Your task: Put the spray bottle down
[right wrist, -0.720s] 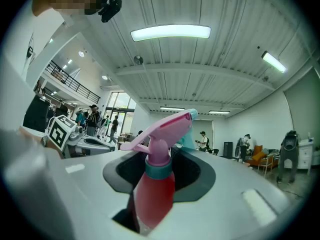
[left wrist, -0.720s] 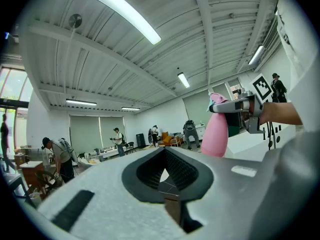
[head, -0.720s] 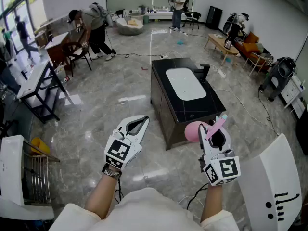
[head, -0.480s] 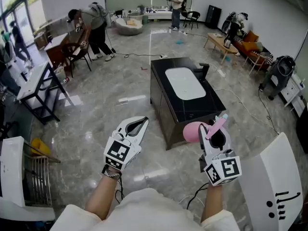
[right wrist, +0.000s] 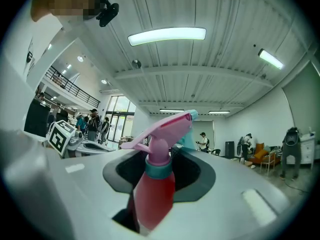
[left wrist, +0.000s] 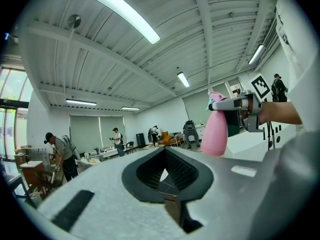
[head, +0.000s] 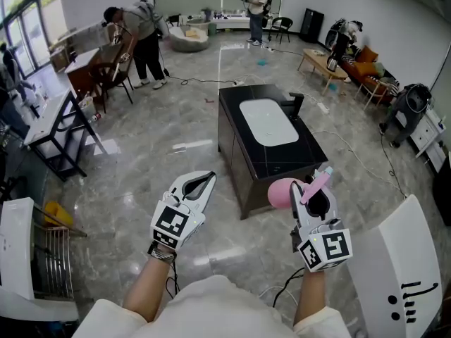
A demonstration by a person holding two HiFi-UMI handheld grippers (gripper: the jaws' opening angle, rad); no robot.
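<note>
A pink spray bottle [head: 283,193] with a pink trigger and teal nozzle is held in the air by my right gripper [head: 315,191], which is shut on its neck. In the right gripper view the bottle [right wrist: 154,194] stands upright between the jaws, trigger head pointing away. My left gripper [head: 209,179] hovers to the left at about the same height, its jaws shut with nothing between them. The left gripper view shows the bottle [left wrist: 216,130] off to the right in the right gripper [left wrist: 250,110]. Both hang over the grey floor, just short of a black table [head: 282,162].
The black table carries a white oval pad [head: 268,122] and a dark upright piece [head: 299,103] at its right edge. A white panel [head: 398,266] stands close at the right, a white rack [head: 17,248] at the left. People, chairs and desks [head: 60,118] fill the far room.
Both grippers and the bottle stay where they were. The person at the far left table has straightened up.
</note>
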